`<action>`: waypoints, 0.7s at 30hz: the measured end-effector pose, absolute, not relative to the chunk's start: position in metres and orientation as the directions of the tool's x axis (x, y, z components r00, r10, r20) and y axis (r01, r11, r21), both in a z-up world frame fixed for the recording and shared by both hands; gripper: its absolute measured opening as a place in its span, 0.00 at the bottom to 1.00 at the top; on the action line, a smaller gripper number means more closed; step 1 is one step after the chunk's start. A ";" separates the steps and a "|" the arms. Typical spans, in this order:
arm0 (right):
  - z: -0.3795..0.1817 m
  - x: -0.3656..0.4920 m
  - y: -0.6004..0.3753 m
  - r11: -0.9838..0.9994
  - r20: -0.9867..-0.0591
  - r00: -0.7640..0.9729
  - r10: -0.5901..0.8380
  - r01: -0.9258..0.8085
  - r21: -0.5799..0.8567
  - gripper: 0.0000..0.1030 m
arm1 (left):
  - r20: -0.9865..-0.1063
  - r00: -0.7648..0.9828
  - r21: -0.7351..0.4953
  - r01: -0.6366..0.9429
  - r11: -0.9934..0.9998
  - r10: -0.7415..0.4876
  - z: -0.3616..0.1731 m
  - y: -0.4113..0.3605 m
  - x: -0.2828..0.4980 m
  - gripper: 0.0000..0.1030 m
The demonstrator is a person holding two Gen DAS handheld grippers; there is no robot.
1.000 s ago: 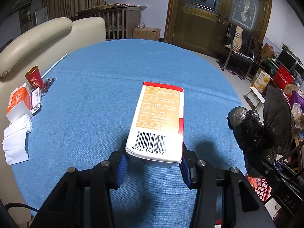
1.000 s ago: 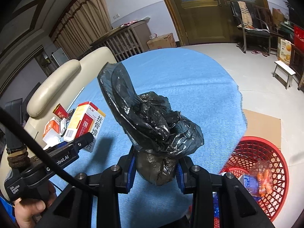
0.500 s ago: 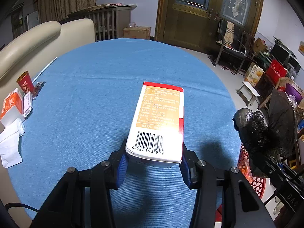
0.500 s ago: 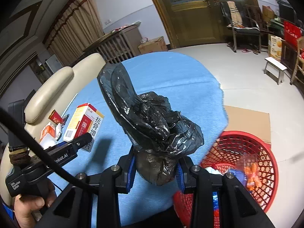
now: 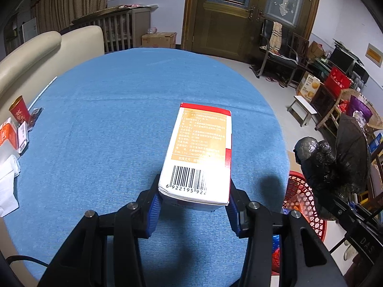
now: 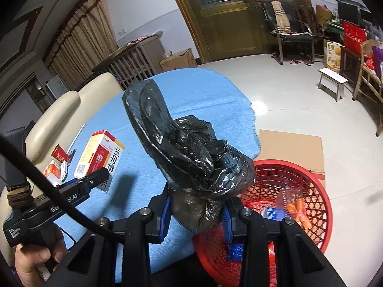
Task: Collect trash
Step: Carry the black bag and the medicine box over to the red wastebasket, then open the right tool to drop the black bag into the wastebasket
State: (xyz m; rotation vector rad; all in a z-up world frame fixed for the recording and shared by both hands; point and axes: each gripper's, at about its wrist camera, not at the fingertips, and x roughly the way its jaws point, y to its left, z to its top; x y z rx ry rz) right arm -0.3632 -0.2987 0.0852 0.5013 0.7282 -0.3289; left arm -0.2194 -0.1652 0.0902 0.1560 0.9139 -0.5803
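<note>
My left gripper [image 5: 194, 206] is shut on a white, orange and red medicine box [image 5: 199, 154] and holds it above the blue table [image 5: 107, 119]. The box also shows in the right wrist view [image 6: 99, 155]. My right gripper [image 6: 196, 212] is shut on a crumpled black plastic bag [image 6: 191, 165] and holds it at the table's right edge, beside and above a red mesh basket [image 6: 308, 186] on the floor. The bag also shows in the left wrist view [image 5: 328, 167], with the basket [image 5: 299, 198] below it.
At the table's left edge lie a red paper cup [image 5: 19, 112], an orange packet [image 5: 7, 134], a small white box [image 5: 23, 136] and white tissue [image 5: 7, 181]. A cream sofa [image 5: 36, 52] borders the table. The basket holds some trash and stands on cardboard [image 6: 294, 146].
Both grippers have moved right with their loads. The right gripper now holds the bag by the red basket, which has come into fuller view in both cameras.
</note>
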 end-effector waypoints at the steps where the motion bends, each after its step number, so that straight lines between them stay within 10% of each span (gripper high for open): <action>1: 0.085 -0.366 -0.302 0.831 -0.705 0.699 -0.120 0.459 0.315 0.36 | -0.784 0.468 -0.114 0.539 0.835 -0.409 0.090 -0.166 -0.220 0.48; 21: 0.063 -0.419 -0.361 0.723 -0.785 0.560 -0.265 0.654 0.223 0.36 | -0.768 0.372 -0.142 0.696 0.704 -0.522 0.097 -0.216 -0.270 0.48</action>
